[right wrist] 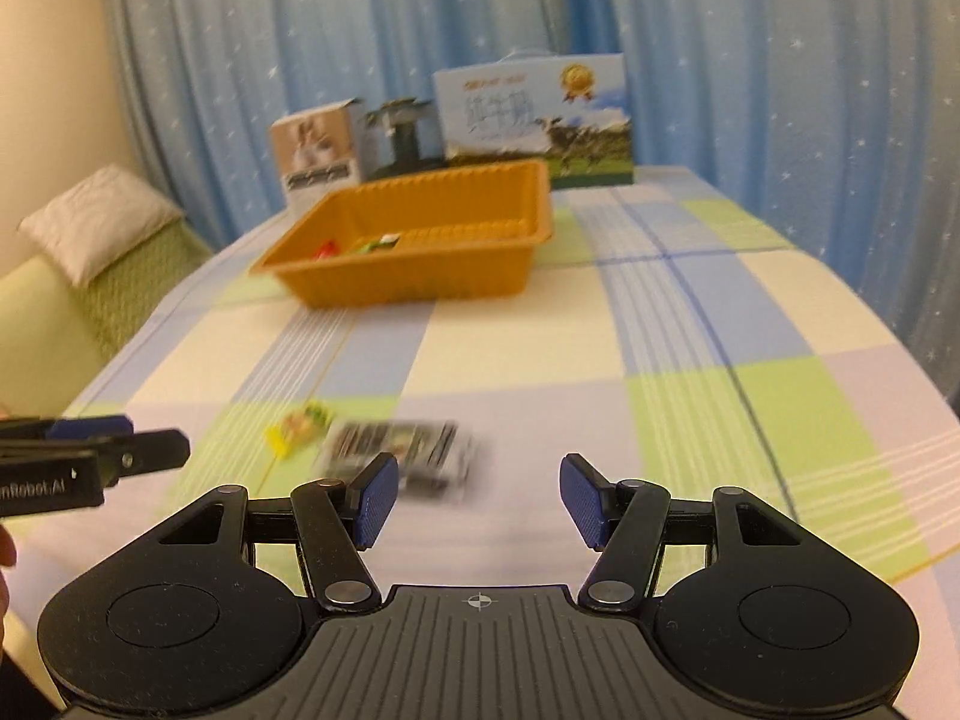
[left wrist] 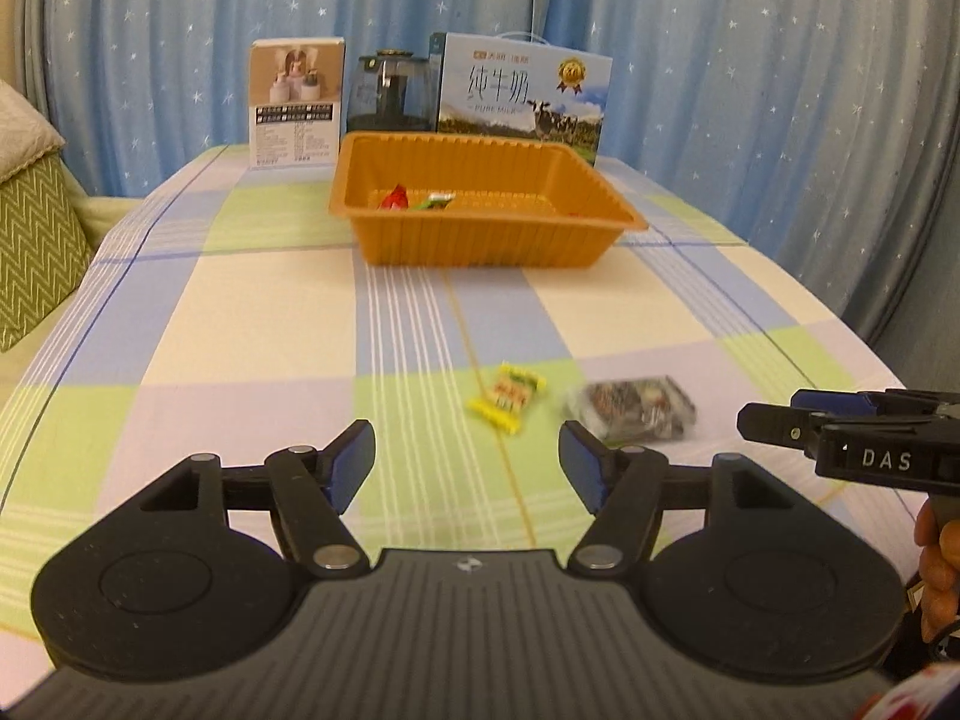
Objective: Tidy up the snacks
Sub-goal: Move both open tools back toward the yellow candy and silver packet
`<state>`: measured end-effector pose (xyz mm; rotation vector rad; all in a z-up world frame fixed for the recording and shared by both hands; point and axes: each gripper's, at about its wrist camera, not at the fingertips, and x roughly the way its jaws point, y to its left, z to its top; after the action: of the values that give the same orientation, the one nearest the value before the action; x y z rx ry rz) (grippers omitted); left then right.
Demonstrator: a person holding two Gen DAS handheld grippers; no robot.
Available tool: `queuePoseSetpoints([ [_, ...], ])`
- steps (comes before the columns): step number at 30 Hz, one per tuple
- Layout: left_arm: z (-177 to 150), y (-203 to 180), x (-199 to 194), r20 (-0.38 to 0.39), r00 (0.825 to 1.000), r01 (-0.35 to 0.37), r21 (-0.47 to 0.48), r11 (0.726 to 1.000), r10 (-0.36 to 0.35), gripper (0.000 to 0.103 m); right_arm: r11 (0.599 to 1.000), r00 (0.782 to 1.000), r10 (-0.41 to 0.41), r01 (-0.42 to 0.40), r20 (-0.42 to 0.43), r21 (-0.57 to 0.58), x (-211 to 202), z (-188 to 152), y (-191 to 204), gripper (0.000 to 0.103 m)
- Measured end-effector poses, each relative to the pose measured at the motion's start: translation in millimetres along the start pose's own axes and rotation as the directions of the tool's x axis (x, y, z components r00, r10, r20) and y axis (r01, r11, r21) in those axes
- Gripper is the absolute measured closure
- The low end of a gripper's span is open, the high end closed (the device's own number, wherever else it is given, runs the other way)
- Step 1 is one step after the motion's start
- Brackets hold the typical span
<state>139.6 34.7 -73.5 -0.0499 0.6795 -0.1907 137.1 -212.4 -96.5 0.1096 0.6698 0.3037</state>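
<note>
A yellow candy (left wrist: 507, 396) and a dark snack packet (left wrist: 633, 411) lie side by side on the checked tablecloth. My left gripper (left wrist: 468, 465) hangs open just short of the candy, nothing between its blue pads. In the right wrist view the dark packet (right wrist: 399, 456) is blurred, just beyond the left finger of my open, empty right gripper (right wrist: 480, 498), with the candy (right wrist: 300, 426) to its left. Farther back stands an orange tray (left wrist: 480, 246) holding a red snack (left wrist: 395, 198) and a green one (left wrist: 433, 201). Each gripper shows in the other's view, the right gripper (left wrist: 774, 417) and the left gripper (right wrist: 156, 444).
Behind the tray (right wrist: 408, 282) stand a white box (left wrist: 297, 102), a dark glass jug (left wrist: 393, 93) and a milk carton (left wrist: 522, 93), before blue star curtains. A green cushion (left wrist: 36, 240) lies off the table's left edge. A hand (left wrist: 936, 570) grips the right tool.
</note>
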Motion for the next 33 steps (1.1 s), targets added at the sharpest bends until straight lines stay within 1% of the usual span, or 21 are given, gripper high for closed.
queuePoseSetpoints([
  [5, -2.7, 2.0, 1.4, -0.013, 1.000, 0.001, 0.005, 1.000, -0.001, 0.038, 0.997, 0.998, 0.051, -0.052, -0.020, -0.048, 3.9, 2.4, 8.0, 0.043],
  [10, -3.5, 3.3, 3.3, -0.016, 1.000, 0.005, 0.003, 1.000, -0.005, 0.036, 0.979, 0.996, 0.083, -0.089, -0.039, -0.181, 16.4, 9.6, 20.2, 0.043],
  [13, -2.4, 2.9, 7.4, -0.023, 1.000, 0.013, 0.000, 1.000, -0.013, 0.035, 0.960, 0.995, 0.087, -0.099, -0.057, -0.260, 29.6, 13.3, 22.9, 0.041],
  [15, -1.6, 2.7, 11.2, -0.027, 1.000, 0.016, 0.000, 1.000, -0.016, 0.034, 0.947, 0.994, 0.089, -0.106, -0.068, -0.303, 39.3, 16.3, 23.2, 0.031],
  [17, -0.8, 3.4, 13.7, -0.027, 1.000, 0.011, -0.001, 1.000, -0.011, 0.034, 0.931, 0.993, 0.093, -0.113, -0.074, -0.346, 48.3, 19.5, 23.4, 0.028],
  [21, 1.0, 6.4, 18.1, -0.028, 1.000, 0.009, -0.026, 1.000, -0.010, 0.032, 0.886, 0.989, 0.096, -0.138, -0.116, -0.442, 69.7, 22.1, 26.2, 0.027],
  [24, 2.5, 7.5, 22.2, -0.032, 0.999, 0.011, -0.037, 0.999, -0.012, 0.032, 0.854, 0.982, 0.108, -0.172, -0.156, -0.491, 86.9, 20.7, 29.2, 0.027],
  [26, 2.6, 8.0, 24.7, -0.037, 0.999, 0.013, -0.042, 0.999, -0.015, 0.032, 0.842, 0.979, 0.111, -0.183, -0.170, -0.508, 97.0, 19.7, 30.1, 0.027],
  [27, 2.6, 8.0, 25.6, -0.038, 0.999, 0.013, -0.044, 0.999, -0.015, 0.032, 0.842, 0.978, 0.112, -0.187, -0.176, -0.505, 101.9, 20.2, 30.0, 0.027],
  [29, 2.5, 8.1, 27.1, -0.040, 0.999, 0.014, -0.048, 0.999, -0.016, 0.032, 0.850, 0.975, 0.118, -0.198, -0.190, -0.489, 110.3, 22.3, 28.5, 0.028],
  [33, 2.0, 8.6, 29.5, -0.044, 0.999, 0.016, -0.054, 0.998, -0.018, 0.032, 0.877, 0.969, 0.134, -0.213, -0.205, -0.431, 120.2, 28.0, 25.2, 0.028],
])
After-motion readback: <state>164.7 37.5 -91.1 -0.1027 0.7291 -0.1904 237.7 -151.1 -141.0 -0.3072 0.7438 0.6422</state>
